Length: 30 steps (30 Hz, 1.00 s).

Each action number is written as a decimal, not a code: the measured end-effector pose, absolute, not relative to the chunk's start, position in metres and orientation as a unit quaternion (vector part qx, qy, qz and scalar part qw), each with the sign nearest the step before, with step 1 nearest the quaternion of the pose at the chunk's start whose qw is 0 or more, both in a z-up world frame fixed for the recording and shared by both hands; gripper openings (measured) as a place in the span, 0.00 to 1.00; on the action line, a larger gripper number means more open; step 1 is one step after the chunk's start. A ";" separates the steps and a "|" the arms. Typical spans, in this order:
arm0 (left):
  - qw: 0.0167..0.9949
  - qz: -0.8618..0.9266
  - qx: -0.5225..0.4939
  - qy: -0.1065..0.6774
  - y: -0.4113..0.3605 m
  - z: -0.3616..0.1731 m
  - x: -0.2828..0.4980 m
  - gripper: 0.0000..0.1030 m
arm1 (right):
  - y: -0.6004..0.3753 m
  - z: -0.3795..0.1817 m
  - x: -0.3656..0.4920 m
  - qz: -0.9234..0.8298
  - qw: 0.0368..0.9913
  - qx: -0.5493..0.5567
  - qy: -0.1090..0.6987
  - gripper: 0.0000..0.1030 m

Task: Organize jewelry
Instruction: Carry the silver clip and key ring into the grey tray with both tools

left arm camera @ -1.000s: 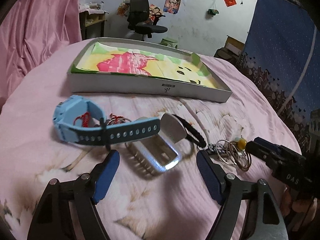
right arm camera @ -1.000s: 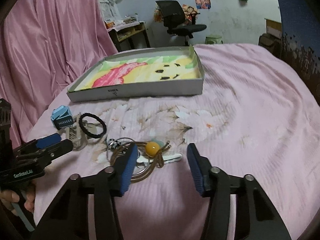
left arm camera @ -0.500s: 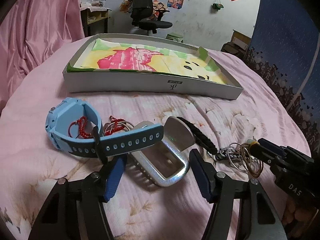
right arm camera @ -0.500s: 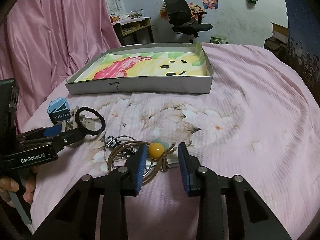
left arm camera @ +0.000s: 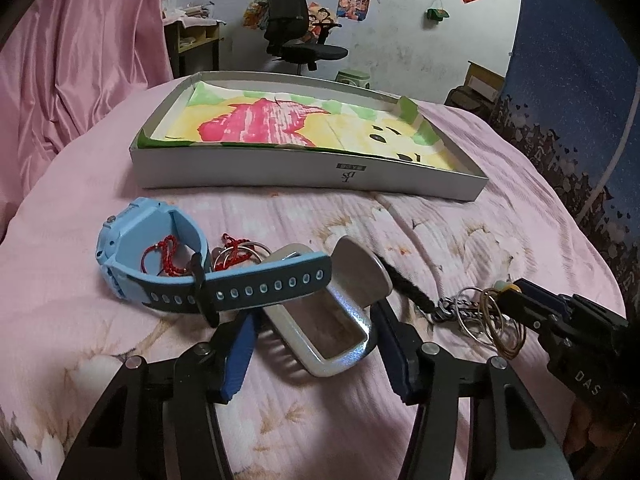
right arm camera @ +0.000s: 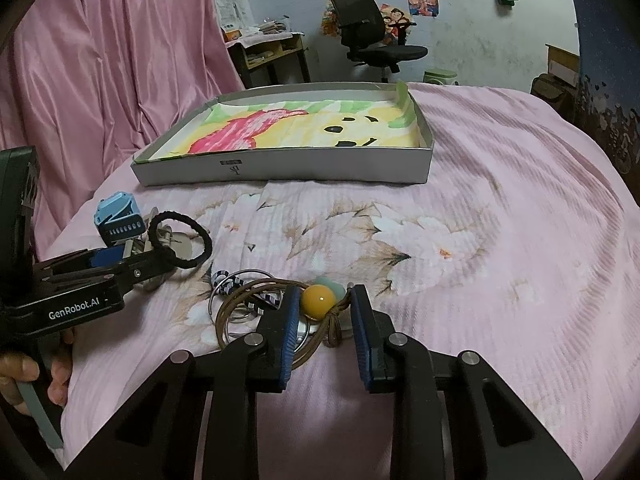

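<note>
A silver hair clip (left arm camera: pixel 340 340) lies on the pink bedspread between the pads of my left gripper (left arm camera: pixel 313 314). Its jaws are closing and a sliver of gap still shows at the left pad. A blue watch (left arm camera: pixel 160 264) with a red cord (left arm camera: pixel 168 256) lies just left of the clip, its strap across the clip's far end. My right gripper (right arm camera: pixel 326 292) straddles a yellow bead (right arm camera: pixel 318 298) on a brown cord, part of a bunch of rings (right arm camera: pixel 236 292). Its jaws are closing too, not quite touching the bead. A black hair tie (right arm camera: pixel 200 236) lies between the two piles.
A shallow grey box (left arm camera: pixel 280 172), lined with a yellow and pink cartoon print, stands farther back on the bed. Pink curtains hang at the left; a desk and an office chair (right arm camera: pixel 372 36) stand behind. A person's hand (right arm camera: pixel 24 368) holds the left gripper's handle.
Both pairs of jaws have narrowed. The left gripper came forward until its pads flank the silver clip, and the right came forward until its pads flank the yellow bead.
</note>
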<state>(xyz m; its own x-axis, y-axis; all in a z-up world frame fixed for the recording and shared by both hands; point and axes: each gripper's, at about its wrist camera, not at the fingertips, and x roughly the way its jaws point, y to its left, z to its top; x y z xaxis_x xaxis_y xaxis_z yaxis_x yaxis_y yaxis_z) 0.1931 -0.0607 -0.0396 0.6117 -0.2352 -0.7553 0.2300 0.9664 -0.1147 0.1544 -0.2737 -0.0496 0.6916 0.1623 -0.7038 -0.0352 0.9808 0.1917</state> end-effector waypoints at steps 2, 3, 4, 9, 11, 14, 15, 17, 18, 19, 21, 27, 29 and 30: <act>0.897 -0.134 -0.008 0.420 -0.059 -0.039 0.190 0.52 | -0.273 -0.050 0.154 0.056 0.917 0.082 0.387 0.22; 0.897 -0.135 -0.011 0.421 -0.058 -0.038 0.189 0.52 | -0.273 -0.049 0.154 0.058 0.917 0.082 0.386 0.22; 0.896 -0.136 -0.014 0.422 -0.057 -0.038 0.187 0.52 | -0.272 -0.049 0.153 0.060 0.918 0.083 0.384 0.22; 0.891 -0.146 -0.014 0.430 -0.053 -0.034 0.170 0.52 | -0.272 -0.046 0.150 0.068 0.921 0.085 0.374 0.21; 0.887 -0.150 -0.016 0.437 -0.053 -0.033 0.162 0.52 | -0.274 -0.044 0.147 0.071 0.923 0.090 0.367 0.21; 0.882 -0.160 -0.025 0.443 -0.052 -0.029 0.149 0.52 | -0.274 -0.040 0.145 0.076 0.927 0.094 0.354 0.21; 0.881 -0.166 -0.030 0.442 -0.052 -0.027 0.144 0.52 | -0.274 -0.039 0.143 0.078 0.929 0.094 0.348 0.21; 0.881 -0.175 -0.036 0.439 -0.052 -0.023 0.135 0.52 | -0.274 -0.036 0.141 0.081 0.933 0.094 0.339 0.21; 0.881 -0.178 -0.037 0.436 -0.052 -0.022 0.132 0.52 | -0.273 -0.034 0.140 0.082 0.934 0.094 0.334 0.21; 0.882 -0.181 -0.038 0.433 -0.052 -0.020 0.129 0.52 | -0.273 -0.032 0.139 0.082 0.936 0.094 0.329 0.21; 0.887 -0.185 -0.039 0.422 -0.053 -0.015 0.125 0.52 | -0.273 -0.029 0.137 0.085 0.940 0.095 0.318 0.21; 0.908 -0.186 -0.039 0.374 -0.054 0.002 0.128 0.52 | -0.277 -0.020 0.133 0.085 0.949 0.107 0.285 0.21; 0.914 -0.185 -0.040 0.358 -0.055 0.010 0.134 0.52 | -0.279 -0.018 0.134 0.084 0.951 0.114 0.276 0.21; 0.917 -0.184 -0.042 0.352 -0.055 0.014 0.140 0.52 | -0.280 -0.016 0.135 0.083 0.952 0.119 0.271 0.21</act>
<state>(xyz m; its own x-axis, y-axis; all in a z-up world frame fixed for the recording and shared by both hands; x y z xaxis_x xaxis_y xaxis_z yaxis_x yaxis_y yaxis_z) 0.1398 -0.0550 0.0140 0.6844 -0.3677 -0.6296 0.3079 0.9285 -0.2075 0.1350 -0.2797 -0.0164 0.8393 0.2229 -0.4959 -0.0939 0.9578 0.2716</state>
